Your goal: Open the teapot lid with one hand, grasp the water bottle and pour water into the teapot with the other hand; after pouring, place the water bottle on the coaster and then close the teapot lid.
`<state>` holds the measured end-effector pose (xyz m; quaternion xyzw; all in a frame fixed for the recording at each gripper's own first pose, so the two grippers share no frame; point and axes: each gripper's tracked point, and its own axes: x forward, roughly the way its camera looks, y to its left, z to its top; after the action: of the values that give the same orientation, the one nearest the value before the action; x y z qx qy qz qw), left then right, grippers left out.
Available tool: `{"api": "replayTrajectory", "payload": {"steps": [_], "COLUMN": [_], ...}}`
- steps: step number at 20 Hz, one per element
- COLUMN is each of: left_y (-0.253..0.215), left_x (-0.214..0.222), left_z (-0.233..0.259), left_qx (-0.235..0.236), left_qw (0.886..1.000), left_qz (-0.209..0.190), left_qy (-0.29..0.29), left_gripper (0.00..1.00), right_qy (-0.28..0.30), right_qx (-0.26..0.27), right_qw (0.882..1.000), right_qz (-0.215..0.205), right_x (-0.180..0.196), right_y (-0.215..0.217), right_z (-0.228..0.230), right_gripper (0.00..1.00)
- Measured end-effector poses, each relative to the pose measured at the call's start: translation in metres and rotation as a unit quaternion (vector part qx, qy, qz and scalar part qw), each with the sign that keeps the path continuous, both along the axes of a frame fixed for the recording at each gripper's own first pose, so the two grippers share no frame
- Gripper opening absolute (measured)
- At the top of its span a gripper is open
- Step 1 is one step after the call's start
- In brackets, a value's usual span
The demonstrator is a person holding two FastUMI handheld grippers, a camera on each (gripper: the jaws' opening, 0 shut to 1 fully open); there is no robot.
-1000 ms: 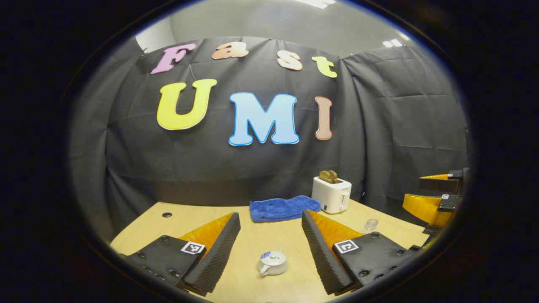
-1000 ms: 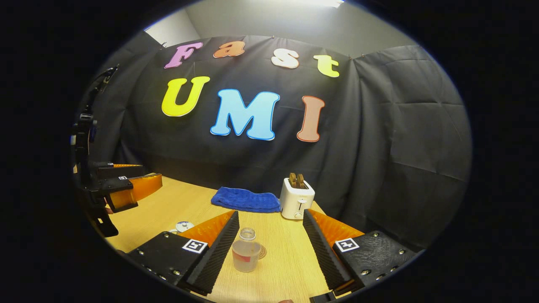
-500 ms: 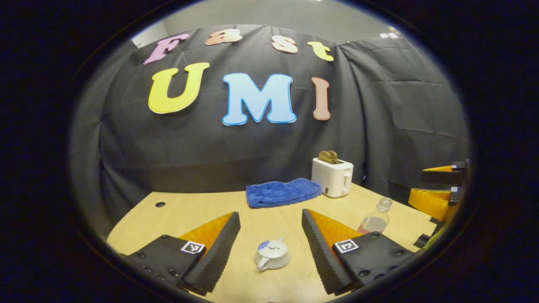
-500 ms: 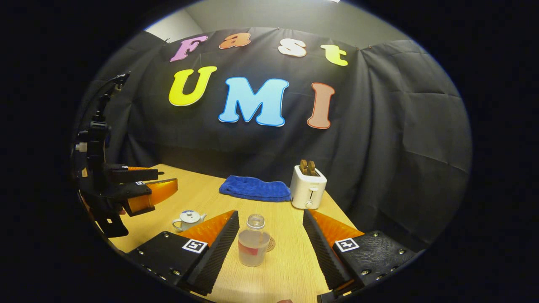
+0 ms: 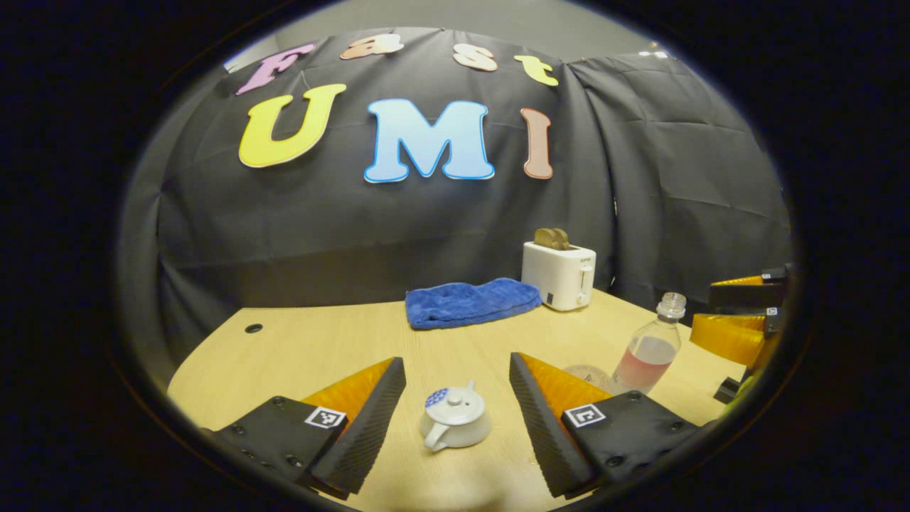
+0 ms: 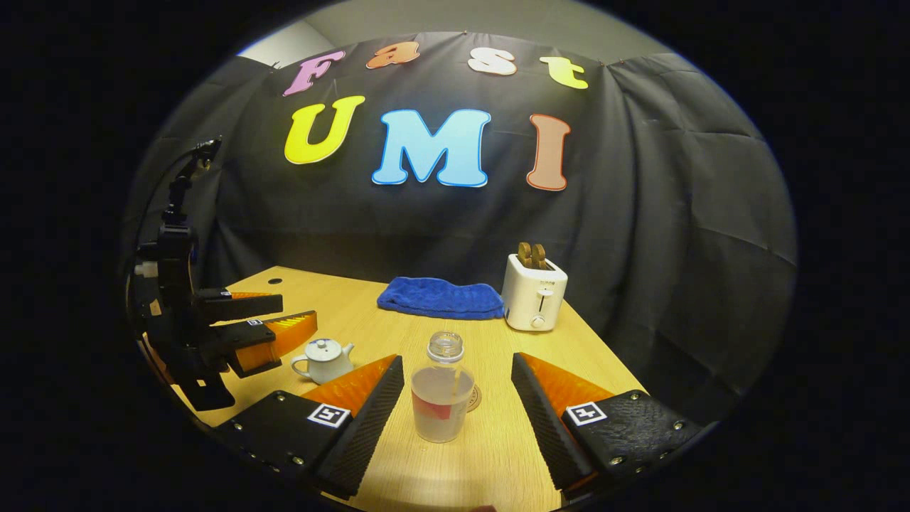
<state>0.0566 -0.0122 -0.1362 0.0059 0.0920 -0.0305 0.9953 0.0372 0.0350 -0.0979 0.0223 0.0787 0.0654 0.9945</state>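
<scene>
left gripper view: teapot (image 5: 455, 421) (lid on) between spread left gripper (image 5: 455, 405) fingers.

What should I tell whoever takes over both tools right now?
Left tool: open, empty, lined up on the teapot, lid on.
Right tool: open, empty, lined up on the uncapped water bottle, which stands upright on the table by the coaster.
Done: nothing yet.
Left: lift lid, grasp bottle, pour, set bottle on coaster, close lid.
</scene>
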Motion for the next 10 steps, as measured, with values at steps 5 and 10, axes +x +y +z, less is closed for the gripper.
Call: {"api": "replayTrajectory", "payload": {"steps": [5, 10], "left_y": [0.002, 0.001], "left_x": [0.013, 0.04], "left_z": [-0.018, -0.038], "left_qx": [0.011, 0.013], "left_qw": [1.0, 1.0], "left_qz": [-0.002, -0.01], "left_qy": [0.002, -0.003], "left_gripper": [0.96, 0.96], "right_qy": [0.018, 0.033], "right_qx": [0.002, 0.005], "right_qw": [1.0, 0.999], "right_qz": [0.012, 0.012], "right_x": [0.012, 0.028], "right_y": [0.013, 0.019], "right_z": [-0.024, -0.056], "right_gripper": [0.95, 0.95]}}
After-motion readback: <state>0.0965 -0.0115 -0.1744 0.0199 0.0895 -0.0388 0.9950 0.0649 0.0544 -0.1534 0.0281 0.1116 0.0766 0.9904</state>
